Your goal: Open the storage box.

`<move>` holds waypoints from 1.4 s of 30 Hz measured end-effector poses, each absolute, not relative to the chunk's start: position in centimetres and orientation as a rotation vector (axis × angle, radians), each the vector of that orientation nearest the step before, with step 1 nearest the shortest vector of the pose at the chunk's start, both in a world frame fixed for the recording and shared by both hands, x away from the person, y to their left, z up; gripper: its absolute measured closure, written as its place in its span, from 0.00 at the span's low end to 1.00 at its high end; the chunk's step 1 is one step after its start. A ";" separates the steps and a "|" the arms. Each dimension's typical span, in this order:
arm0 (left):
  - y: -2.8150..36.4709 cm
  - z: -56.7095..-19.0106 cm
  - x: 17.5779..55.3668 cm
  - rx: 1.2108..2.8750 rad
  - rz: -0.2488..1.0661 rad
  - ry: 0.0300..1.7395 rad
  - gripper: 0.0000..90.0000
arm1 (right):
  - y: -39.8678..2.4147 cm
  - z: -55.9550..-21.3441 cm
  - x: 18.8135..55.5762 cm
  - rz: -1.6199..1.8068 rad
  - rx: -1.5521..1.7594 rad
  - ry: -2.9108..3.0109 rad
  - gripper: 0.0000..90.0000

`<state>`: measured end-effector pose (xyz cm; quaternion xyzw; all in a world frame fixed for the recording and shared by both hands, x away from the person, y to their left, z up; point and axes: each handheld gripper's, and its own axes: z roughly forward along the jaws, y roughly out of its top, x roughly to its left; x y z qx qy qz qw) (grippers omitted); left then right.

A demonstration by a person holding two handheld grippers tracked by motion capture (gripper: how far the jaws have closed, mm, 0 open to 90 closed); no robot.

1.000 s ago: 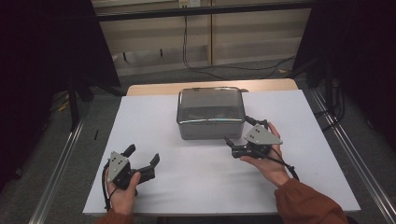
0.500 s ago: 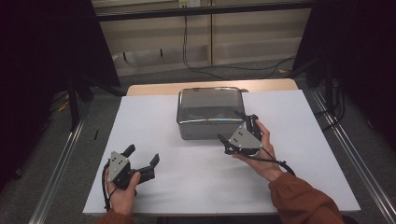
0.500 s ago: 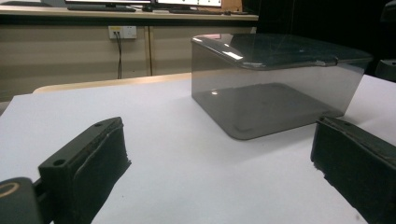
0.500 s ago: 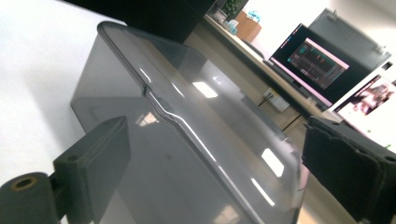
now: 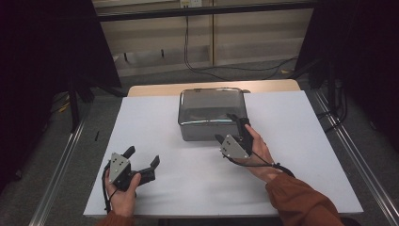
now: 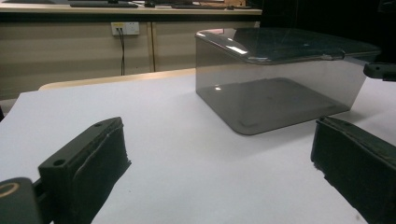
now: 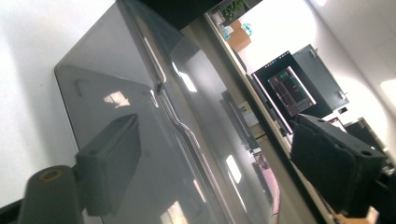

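On the white table (image 5: 155, 127), lidded smoky box (image 5: 211, 113)

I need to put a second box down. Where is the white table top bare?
Bare: left of the grey box, up to the table edge, and the far right strip. Also the middle front, between both hands. Crowded: the box's front right corner, where the right gripper sits.

The left gripper (image 5: 141, 160) sits low in the left hand (image 5: 123, 188), well apart from the grey box (image 5: 211, 113), with its jaws wide open and nothing between them. The right gripper (image 5: 230, 128), held in the right hand (image 5: 256, 150), is tilted on its side right at the box's near right corner. Its jaws have just been closing a little, but they are apart, one on each side of the box's edge.
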<state>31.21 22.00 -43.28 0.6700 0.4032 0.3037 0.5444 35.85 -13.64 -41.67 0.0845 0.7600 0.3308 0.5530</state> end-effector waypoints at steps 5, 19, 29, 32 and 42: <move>22.0 -43.3 31.3 1.594 0.713 0.960 0.04 | -13.2 -41.7 36.0 0.708 0.123 1.789 0.25; 22.1 -43.3 31.3 1.600 0.696 0.961 0.04 | -11.2 -42.6 36.1 0.518 -0.035 1.813 0.50; 21.9 -43.3 31.5 1.607 0.659 0.948 0.05 | -11.1 -42.9 36.5 0.475 -0.061 1.832 0.64; 21.8 -43.3 31.6 1.618 0.646 0.941 0.06 | -10.9 -43.0 36.5 0.466 -0.077 1.823 0.69; 21.8 -43.3 31.8 1.622 0.611 0.923 0.06 | -10.7 -43.2 36.7 0.439 -0.094 1.809 0.83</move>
